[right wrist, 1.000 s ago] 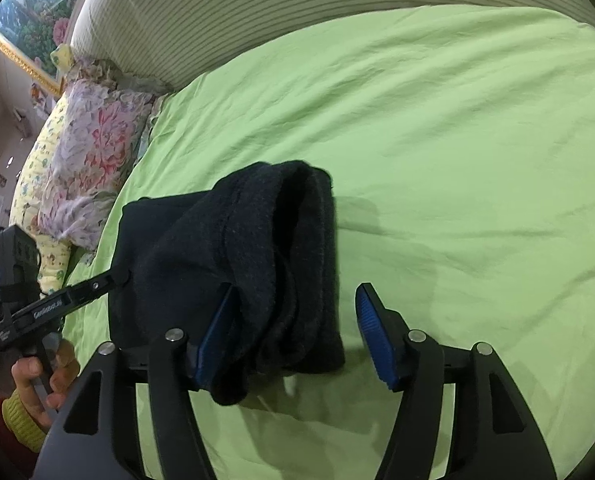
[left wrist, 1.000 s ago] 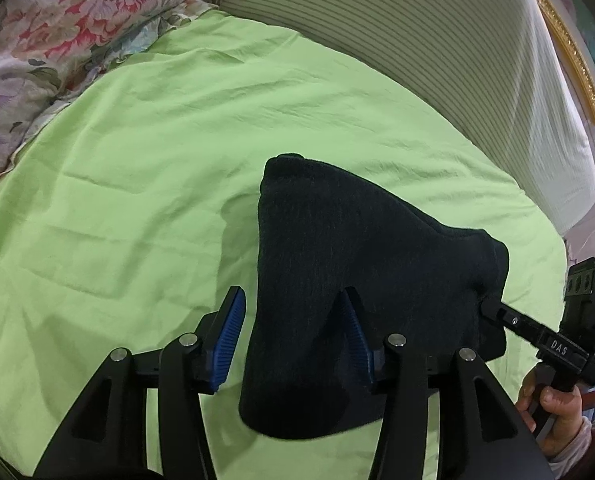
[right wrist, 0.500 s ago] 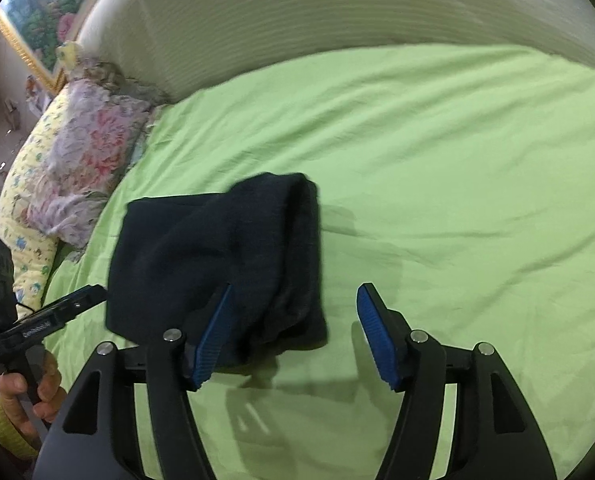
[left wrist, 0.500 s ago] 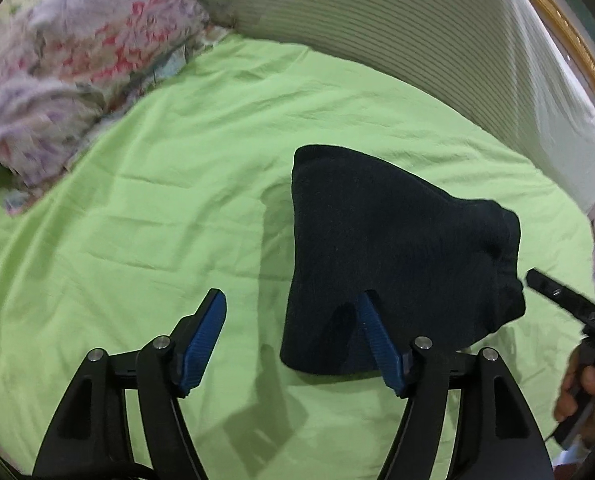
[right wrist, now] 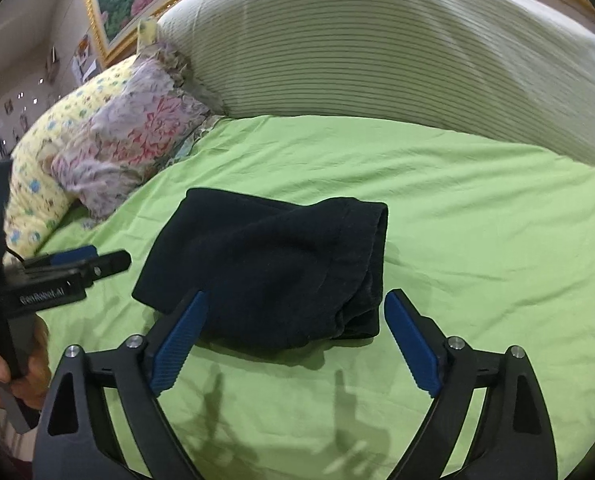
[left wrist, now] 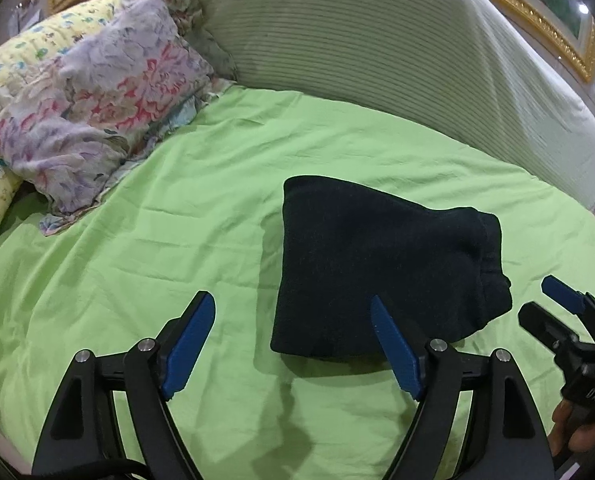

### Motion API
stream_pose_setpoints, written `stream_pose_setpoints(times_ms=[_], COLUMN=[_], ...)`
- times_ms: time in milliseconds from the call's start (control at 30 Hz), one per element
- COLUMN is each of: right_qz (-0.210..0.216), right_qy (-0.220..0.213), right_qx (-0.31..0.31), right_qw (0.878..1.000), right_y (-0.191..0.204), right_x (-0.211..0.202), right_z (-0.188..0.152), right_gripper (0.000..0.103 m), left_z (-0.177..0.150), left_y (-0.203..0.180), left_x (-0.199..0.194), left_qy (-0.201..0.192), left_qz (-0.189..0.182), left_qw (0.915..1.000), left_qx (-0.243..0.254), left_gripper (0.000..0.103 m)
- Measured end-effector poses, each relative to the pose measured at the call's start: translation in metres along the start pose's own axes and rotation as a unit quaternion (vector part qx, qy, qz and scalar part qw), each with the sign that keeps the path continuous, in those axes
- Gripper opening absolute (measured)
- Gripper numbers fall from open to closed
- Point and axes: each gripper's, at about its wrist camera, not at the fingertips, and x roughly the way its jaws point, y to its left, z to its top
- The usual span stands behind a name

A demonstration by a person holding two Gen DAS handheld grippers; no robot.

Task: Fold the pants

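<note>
Pants look done, or nearly: the dark navy fleece pants (left wrist: 381, 272) lie as a compact, roughly squarish bundle on the light green bed sheet (left wrist: 177, 240), approx. mid-bed, well short of the striped off-white headboard cushion (left wrist: 377, 48) and to the right of the floral pillow (left wrist: 97, 104) at the head-end corner. Judging by that, the step in hand is release/inspect after the last fold.

Left gripper (left wrist: 293, 344): jaws spread wide, nothing between them. Its right blue pad overlaps the bundle's near edge in the left wrist view, but whether it touches the cloth or sits above it, can't tell. Right gripper (right wrist: 293, 336): jaws also spread wide, holding nothing. The bundle's near edge sits just ahead of and between the pads, w/ sheet showing beneath. No clear contact.

The bundle's right end is lumpy in the right wrist view, layers stacked a bit uneven w/ a thick rolled rim (right wrist: 371, 240). Next move, if any: a light pat or tuck on that end to square it, w/o dragging the top layer off. Otherwise, clear both grippers away toward the near edge of the bed.
</note>
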Motion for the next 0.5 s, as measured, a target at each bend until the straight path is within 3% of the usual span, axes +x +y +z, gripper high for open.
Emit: stream_pose_setpoints(times_ms=[500], right_qz=[-0.031], right_qy=[0.014], right_qx=[-0.012], right_qw=[0.999], right_y=[0.004], right_x=[0.009], right_z=[-0.021], right_gripper=[0.093], left_z=[-0.021], left_y=[-0.004], left_x=[0.005], left_qy=[0.004], left_qz=[0.033], left_qw=[0.9994], left_qx=[0.006], left_gripper=[0.081])
